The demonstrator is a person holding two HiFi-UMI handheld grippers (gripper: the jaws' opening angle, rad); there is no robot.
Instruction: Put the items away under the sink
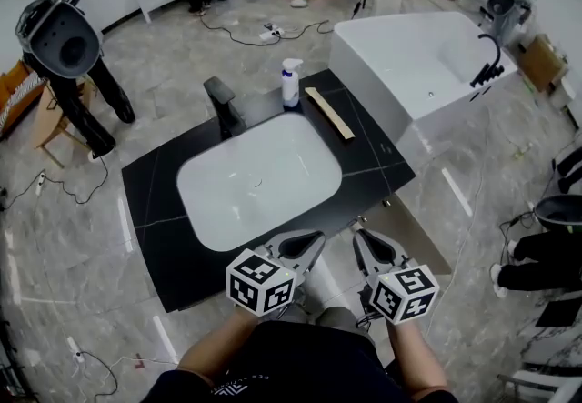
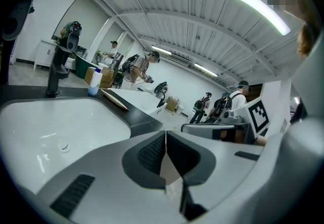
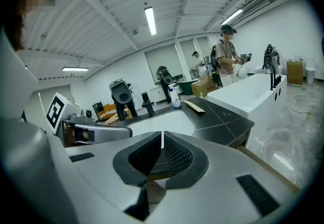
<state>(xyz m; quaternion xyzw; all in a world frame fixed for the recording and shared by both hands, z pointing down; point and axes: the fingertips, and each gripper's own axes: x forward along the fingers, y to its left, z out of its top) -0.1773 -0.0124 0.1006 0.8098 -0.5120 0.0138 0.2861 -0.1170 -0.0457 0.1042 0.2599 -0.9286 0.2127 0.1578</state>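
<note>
Sink unit, both grippers closed and empty.
A glossy black countertop (image 1: 155, 201) held a white, round-cornered basin (image 1: 259, 178). The left gripper (image 1: 305, 245) and right gripper (image 1: 368, 246) were at its near edge, jaws together on nothing. Behind the basin were an angular black faucet (image 1: 224, 106), a flat tan strip (image 1: 329, 112) and a white spray bottle (image 1: 290, 83), its blue label too small to read.

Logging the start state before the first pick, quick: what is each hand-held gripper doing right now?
Left hand-held gripper: closed, jaws together, holding nothing.
Right hand-held gripper: closed, jaws together, holding nothing.
</note>
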